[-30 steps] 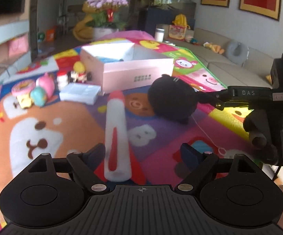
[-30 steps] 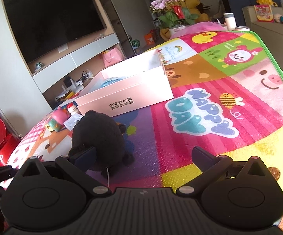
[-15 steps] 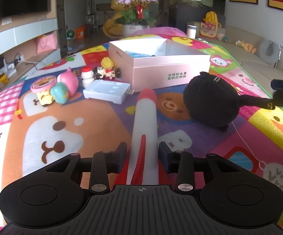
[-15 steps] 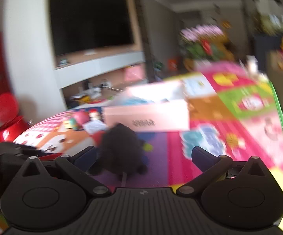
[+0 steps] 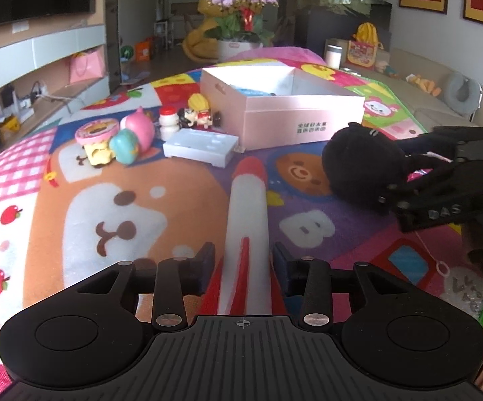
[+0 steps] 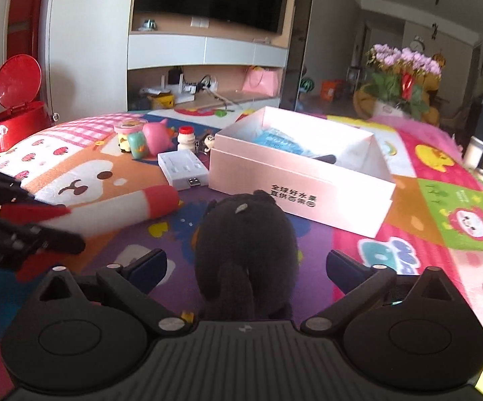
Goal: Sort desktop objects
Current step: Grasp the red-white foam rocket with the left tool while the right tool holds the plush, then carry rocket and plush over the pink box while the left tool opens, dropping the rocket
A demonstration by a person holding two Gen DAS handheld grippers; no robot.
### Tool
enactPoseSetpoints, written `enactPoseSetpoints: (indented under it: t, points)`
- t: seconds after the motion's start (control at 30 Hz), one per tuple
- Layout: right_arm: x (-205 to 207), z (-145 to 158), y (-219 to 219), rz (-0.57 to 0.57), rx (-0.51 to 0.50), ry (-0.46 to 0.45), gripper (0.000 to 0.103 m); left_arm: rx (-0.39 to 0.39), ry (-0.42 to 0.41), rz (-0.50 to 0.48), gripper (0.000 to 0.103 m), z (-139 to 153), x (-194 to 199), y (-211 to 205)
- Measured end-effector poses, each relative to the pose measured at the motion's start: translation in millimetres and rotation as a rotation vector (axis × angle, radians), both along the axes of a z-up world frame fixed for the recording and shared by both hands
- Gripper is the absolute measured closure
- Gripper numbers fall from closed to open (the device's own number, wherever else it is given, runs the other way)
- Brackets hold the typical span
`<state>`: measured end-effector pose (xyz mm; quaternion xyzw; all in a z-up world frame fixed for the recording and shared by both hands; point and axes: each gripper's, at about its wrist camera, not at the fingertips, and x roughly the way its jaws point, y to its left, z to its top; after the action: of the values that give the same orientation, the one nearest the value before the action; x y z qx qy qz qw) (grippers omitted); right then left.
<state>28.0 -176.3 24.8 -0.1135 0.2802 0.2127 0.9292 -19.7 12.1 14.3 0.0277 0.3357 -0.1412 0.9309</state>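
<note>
Both tongs worked at toys lying on the colourful play mat (image 5: 84, 220).

The left tongs (image 5: 243, 260) straddled the tail of the white-and-red rocket plush (image 5: 246, 207), their jaws opening, pads just beside its sides and apparently not pressing. The right tongs (image 6: 245, 267) stood spread around the black plush toy (image 6: 245, 244), closing but clear of it. Both toys lay just before the open pink box (image 6: 300, 187), near the white case (image 5: 201, 147).

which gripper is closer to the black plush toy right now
Right. The right gripper straddles the black plush toy, its closing jaws not yet pressing on it. The left gripper sits off to the side around the foam rocket, jaws opening.
</note>
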Motion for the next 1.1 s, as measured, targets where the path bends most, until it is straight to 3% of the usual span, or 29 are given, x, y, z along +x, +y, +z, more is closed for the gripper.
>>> enactPoseSetpoints:
  t: [0.07, 0.17, 0.3, 0.33, 0.37, 0.5, 0.63, 0.8, 0.97, 1.1]
  points:
    - [6.6, -2.9, 1.7, -0.008, -0.005, 0.024, 0.025, -0.005, 0.000, 0.009, 0.051, -2.0, 5.2, -1.6]
    - [9.6, -5.2, 3.0, -0.034, -0.021, 0.014, 0.036, -0.009, 0.002, 0.019, 0.050, -5.0, 14.6, -5.2]
    - [7.7, -4.0, -1.5, -0.032, -0.011, 0.022, 0.038, 0.008, -0.009, 0.012, 0.054, -5.8, 20.5, -13.4]
    - [6.0, -3.0, -2.6, -0.028, -0.011, 0.025, 0.039, 0.016, -0.010, 0.005, 0.059, -5.8, 20.7, -15.4]
    - [3.8, -1.8, -4.4, -0.024, -0.009, 0.033, 0.039, 0.026, -0.010, -0.005, 0.070, -5.4, 19.9, -17.6]
    - [-9.7, 8.1, -17.7, 0.004, 0.018, 0.070, 0.039, 0.042, -0.016, -0.049, 0.071, 2.4, 7.5, -21.9]
    - [-25.5, 27.8, -42.1, -0.012, 0.060, 0.054, 0.039, -0.001, -0.040, -0.090, 0.071, 25.7, -7.5, -22.4]
    - [-29.7, 61.8, -76.3, -0.078, 0.189, -0.009, 0.039, -0.042, -0.124, -0.105, 0.071, 75.1, 0.9, -34.5]
    - [-40.3, 80.7, -89.6, -0.099, 0.252, -0.102, 0.039, -0.057, -0.175, -0.098, 0.071, 121.8, 56.5, -62.7]
    - [-44.8, 77.0, -94.4, -0.079, 0.269, -0.110, 0.039, -0.113, -0.191, -0.047, 0.071, 137.0, 108.0, -87.2]
